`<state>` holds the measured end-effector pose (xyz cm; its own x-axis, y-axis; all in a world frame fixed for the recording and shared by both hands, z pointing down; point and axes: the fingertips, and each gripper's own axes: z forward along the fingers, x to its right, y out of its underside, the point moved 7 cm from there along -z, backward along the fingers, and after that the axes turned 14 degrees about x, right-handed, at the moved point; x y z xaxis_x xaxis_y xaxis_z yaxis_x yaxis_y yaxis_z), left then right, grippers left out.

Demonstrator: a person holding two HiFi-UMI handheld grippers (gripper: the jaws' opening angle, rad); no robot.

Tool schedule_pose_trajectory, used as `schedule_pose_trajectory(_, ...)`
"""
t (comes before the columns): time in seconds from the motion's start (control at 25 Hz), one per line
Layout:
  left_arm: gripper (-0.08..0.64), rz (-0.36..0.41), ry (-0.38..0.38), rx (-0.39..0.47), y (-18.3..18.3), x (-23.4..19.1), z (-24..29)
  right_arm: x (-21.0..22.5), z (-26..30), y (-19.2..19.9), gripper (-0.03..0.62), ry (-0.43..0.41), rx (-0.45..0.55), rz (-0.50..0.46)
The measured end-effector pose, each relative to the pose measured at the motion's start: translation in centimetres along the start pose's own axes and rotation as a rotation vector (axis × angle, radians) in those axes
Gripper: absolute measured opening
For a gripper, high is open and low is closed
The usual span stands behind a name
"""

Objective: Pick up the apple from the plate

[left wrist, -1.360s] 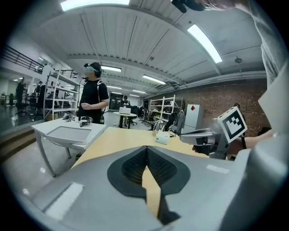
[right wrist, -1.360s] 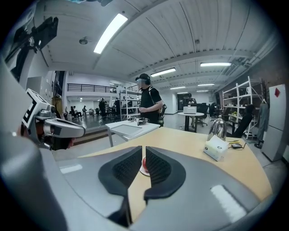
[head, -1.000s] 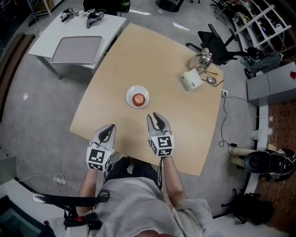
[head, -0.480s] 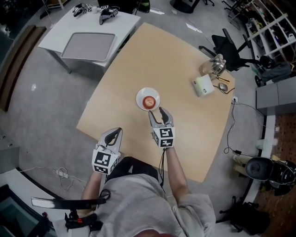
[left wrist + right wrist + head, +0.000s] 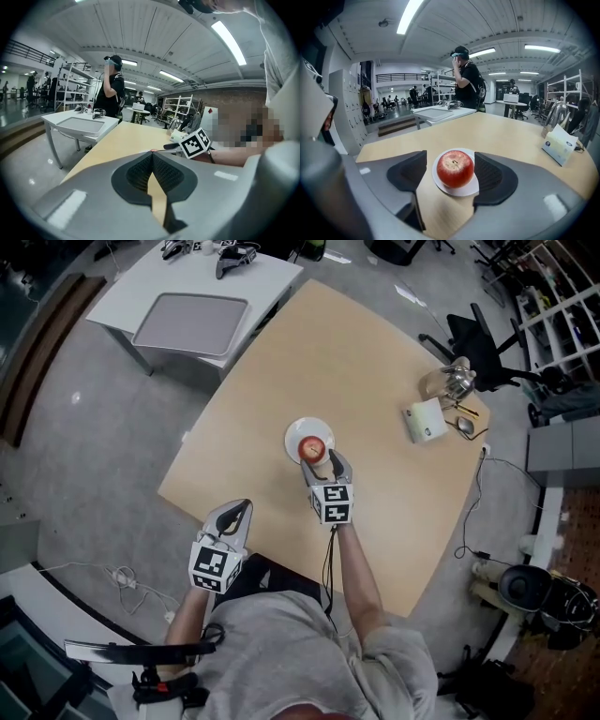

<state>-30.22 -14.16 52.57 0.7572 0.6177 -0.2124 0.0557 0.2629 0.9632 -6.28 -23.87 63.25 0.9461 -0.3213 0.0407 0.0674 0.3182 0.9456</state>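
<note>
One apple [image 5: 312,446] sits on one white plate [image 5: 294,431] near the middle of the tan table [image 5: 375,362]. It is red and round, with no clear long axis. It stands upright, its stem hollow facing up, so its core line runs vertically. On the plate it lies off centre, toward the rim at 5 o'clock. The plate holds nothing else.

The right gripper [image 5: 327,461] is at 6 o'clock of the plate, pointing toward 12, with its tips at the plate's near rim. Its jaws have just been opening and now stand wide. In the right gripper view the apple appears framed between the two dark pads [image 5: 408,174]. A strip of plate shows between the apple and the left pad, and the right pad is just beside the fruit. Neither pad presses on it, so the apple rests on the plate unheld.

The left gripper [image 5: 242,510] is at 7 o'clock of the plate, well apart from it, over the table's near edge. Its jaws are closed, their tips meeting, with nothing gripped between them.

At 2 o'clock of the plate, near the table's far corner, stand one white box [image 5: 426,421] and one shiny kettle [image 5: 451,381]. At 11 o'clock a separate white table [image 5: 141,287] carries one grey tray [image 5: 190,322], which shows nothing inside.
</note>
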Motion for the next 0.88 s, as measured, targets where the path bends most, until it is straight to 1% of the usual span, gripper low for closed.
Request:
schedule_pose_trajectory(0.32, 0.02, -0.022, -0.023, -0.024, 0.5, -0.6, 0.1, 0.5, 2.5, 2.6, 0.356, 0.003, -0.066, 0.012)
schedule_pose_trajectory(0.6, 0.019, -0.034, -0.035, -0.035, 0.8, -0.7, 0.3, 0.9, 3.0, 3.4, 0.36, 0.014, -0.082, 0.006)
schedule_pose_trajectory(0.88, 0.02, -0.038, -0.043, -0.038, 0.8, -1.0, 0.5, 0.8, 3.5, 3.4, 0.36, -0.001, -0.091, -0.002)
